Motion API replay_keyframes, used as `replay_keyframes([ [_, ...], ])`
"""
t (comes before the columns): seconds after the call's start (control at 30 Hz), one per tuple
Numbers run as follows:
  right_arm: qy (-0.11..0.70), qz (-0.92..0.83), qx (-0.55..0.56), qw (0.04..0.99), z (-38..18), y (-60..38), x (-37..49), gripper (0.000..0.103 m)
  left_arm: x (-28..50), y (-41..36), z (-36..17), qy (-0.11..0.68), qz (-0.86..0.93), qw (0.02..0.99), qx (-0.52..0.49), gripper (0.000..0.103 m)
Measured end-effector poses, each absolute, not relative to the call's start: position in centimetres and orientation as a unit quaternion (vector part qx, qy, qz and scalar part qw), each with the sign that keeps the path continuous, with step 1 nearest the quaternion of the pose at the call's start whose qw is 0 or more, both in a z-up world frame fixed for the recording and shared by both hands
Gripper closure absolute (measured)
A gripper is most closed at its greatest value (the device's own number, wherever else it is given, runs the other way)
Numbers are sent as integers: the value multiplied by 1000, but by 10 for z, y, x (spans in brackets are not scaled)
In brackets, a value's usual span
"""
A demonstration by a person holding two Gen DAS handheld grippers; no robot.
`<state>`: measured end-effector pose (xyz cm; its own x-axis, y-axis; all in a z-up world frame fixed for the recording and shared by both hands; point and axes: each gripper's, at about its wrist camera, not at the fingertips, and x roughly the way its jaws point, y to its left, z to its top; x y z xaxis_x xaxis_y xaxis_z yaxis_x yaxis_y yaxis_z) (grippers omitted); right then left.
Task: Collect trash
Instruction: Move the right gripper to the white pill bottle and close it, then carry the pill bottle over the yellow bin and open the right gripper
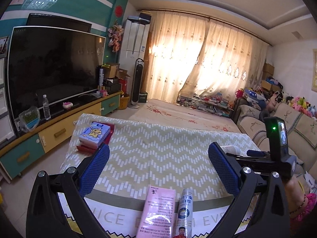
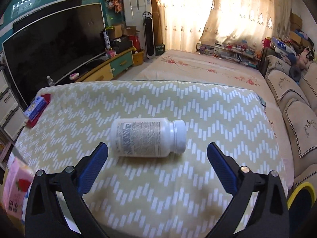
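A white plastic pill bottle (image 2: pixel 148 136) with a round screw cap and a grey printed label lies on its side on the bench (image 2: pixel 198 109), which is covered with a yellow-green cloth in a white zigzag pattern. The right gripper (image 2: pixel 157 156) points down at it from close above; its jaws are spread wide, with blue textured pads on black arms, and the bottle lies just beyond the tips, touching neither pad. The left gripper (image 1: pixel 158 160) is held more level, its jaws also spread wide with nothing between them. Below it, at the near edge of the bench, lie a flat pink packet (image 1: pixel 156 212) with shiny wrapping and a slim white tube (image 1: pixel 185 212) with blue print, side by side. At the far left corner a blue tissue pack (image 1: pixel 94 134) rests on a red box (image 1: pixel 87 148). In the left wrist view the right gripper's black body with a green light appears at the right, and a hand (image 1: pixel 295 188) with a bracelet holds it. Around the bench stand a large dark television (image 1: pixel 53 69), a beige sofa (image 1: pixel 257 127) and pale curtains (image 1: pixel 198 59).
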<state>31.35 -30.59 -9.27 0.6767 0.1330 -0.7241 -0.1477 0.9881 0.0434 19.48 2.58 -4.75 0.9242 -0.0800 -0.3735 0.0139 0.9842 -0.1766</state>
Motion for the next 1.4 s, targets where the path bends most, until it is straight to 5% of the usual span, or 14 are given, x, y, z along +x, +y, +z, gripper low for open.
replay_keyframes([
  [0.67,413,26,-28,910,-108,-269,363,7,197,30,-52,200,-21,975,-99,5],
  [0.7,416,21,-29,909,-109,-267,366,8,197,30,-52,200,-21,974,-100,5],
  [0.73,417,19,-27,908,-109,-266,368,21,197,31,-52,200,-21,974,-102,5],
  [0.83,418,24,-23,908,-107,-261,369,22,197,31,-54,202,-21,974,-105,5],
  [1.4,279,-28,32,959,-47,-385,156,22,193,27,-53,198,-27,975,-98,5],
])
